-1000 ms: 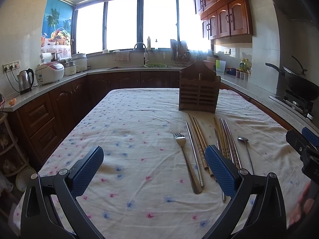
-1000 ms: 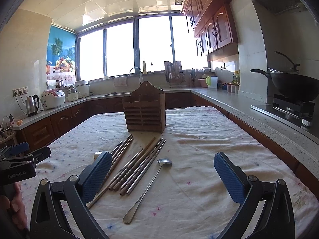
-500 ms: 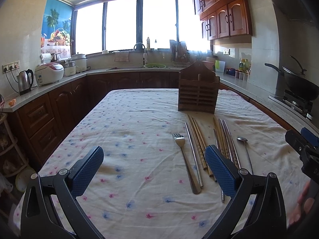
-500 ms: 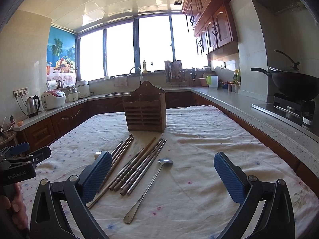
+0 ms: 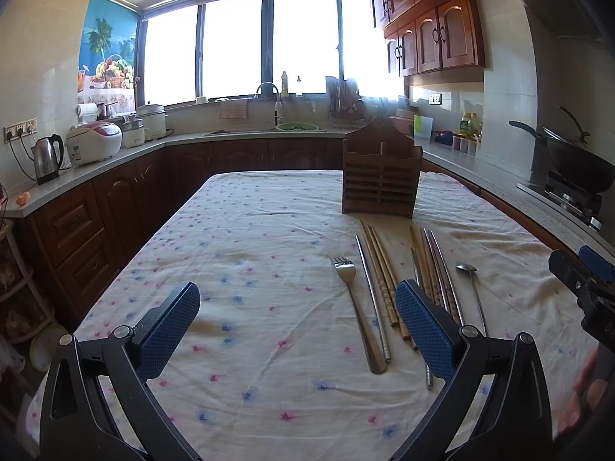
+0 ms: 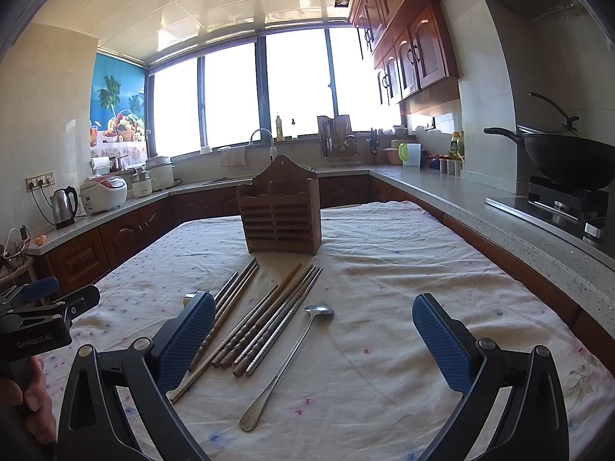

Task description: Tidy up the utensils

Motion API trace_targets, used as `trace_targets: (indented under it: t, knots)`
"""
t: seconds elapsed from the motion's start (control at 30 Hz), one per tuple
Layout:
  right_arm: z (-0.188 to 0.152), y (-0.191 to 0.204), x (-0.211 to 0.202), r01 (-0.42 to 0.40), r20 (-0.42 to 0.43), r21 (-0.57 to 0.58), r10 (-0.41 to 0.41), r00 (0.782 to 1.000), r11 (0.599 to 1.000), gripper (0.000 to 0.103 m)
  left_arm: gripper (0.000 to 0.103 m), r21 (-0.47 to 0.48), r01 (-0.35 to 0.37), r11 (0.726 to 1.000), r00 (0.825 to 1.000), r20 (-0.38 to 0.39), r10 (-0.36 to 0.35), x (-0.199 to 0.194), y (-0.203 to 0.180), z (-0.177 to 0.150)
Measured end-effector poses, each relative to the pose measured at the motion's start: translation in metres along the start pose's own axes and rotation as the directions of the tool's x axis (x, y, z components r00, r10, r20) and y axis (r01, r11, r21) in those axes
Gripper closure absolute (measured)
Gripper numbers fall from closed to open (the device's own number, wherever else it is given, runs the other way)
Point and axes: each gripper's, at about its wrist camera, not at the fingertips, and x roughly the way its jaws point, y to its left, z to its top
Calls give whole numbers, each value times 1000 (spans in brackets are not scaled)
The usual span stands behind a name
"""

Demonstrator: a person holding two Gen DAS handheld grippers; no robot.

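Through the left wrist view, my left gripper (image 5: 298, 324) hangs spread wide, holding nothing, above the flowered tablecloth (image 5: 246, 253). A steel fork (image 5: 355, 307) and chopsticks (image 5: 380, 272) lie before the slatted wooden utensil holder (image 5: 380, 180).

On the right wrist view, my right gripper (image 6: 313, 340) gapes empty above a long steel spoon (image 6: 288, 361), just beside those chopsticks.

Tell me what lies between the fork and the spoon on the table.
Chopsticks, in two bundles side by side, lie between the fork and the spoon. The left wrist view shows it best.
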Motion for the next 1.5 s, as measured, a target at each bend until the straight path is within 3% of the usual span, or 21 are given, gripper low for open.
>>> trace_targets:
  t: [0.57,0.73,0.87,1.03,1.2,1.5]
  knots:
    - [0,0,1,-3,-9,6,3,1000,1000,0,0,-4,11,1000,1000,-26,-12,5,1,0]
    - [3,-3,4,-25,-28,30,26,999,999,0,0,-45,59,997,995,-83,-62,18,7,2]
    - [7,-6,16,-81,-89,61,87,992,995,0,0,-77,118,990,976,-172,-130,39,11,5]
    - [14,-8,40,-152,-192,110,171,966,982,0,0,-154,203,967,925,-295,-241,76,16,14]
    - [17,-13,72,-203,-297,197,255,920,959,4,10,-209,260,943,852,-409,-326,120,13,22]
    - [1,-40,132,-178,-481,397,369,796,900,43,29,-284,321,904,738,-523,-426,177,6,25]
